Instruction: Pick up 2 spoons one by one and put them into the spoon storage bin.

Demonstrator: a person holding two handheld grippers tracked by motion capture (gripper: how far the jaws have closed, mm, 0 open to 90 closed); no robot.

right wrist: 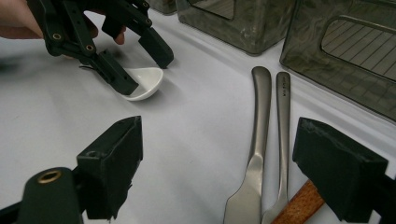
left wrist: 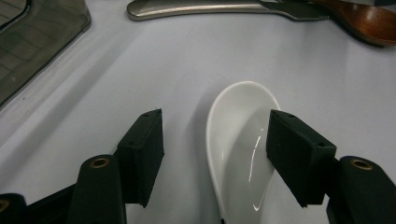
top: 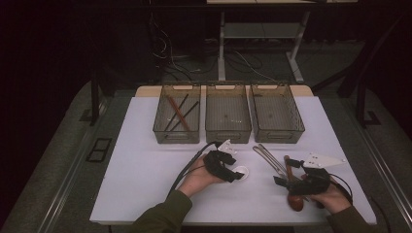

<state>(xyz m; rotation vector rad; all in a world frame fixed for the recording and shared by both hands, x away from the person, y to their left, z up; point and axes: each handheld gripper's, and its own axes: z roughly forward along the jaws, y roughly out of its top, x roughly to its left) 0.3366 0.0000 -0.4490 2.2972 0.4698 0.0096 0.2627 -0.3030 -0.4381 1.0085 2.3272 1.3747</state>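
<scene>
white table top [top: 145,165] carrying three translucent grey bins in a row along its far side. left bin [top: 177,114] holds thin dark sticks and one reddish-brown stick, lying diagonally; middle bin [top: 228,114] and right bin [top: 277,114] show their ribbed floors. in front of the right bin, two metal utensil handles [right wrist: 271,107] lie side by side, touching or nearly so, beside a wooden spoon [top: 294,200] near the front edge. behind the table, cables [top: 167,53] trail over a dark floor beside a pale table frame [top: 222,46].

spoon [top: 240,173] left of cutlery [top: 270,159], probably apart
</scene>
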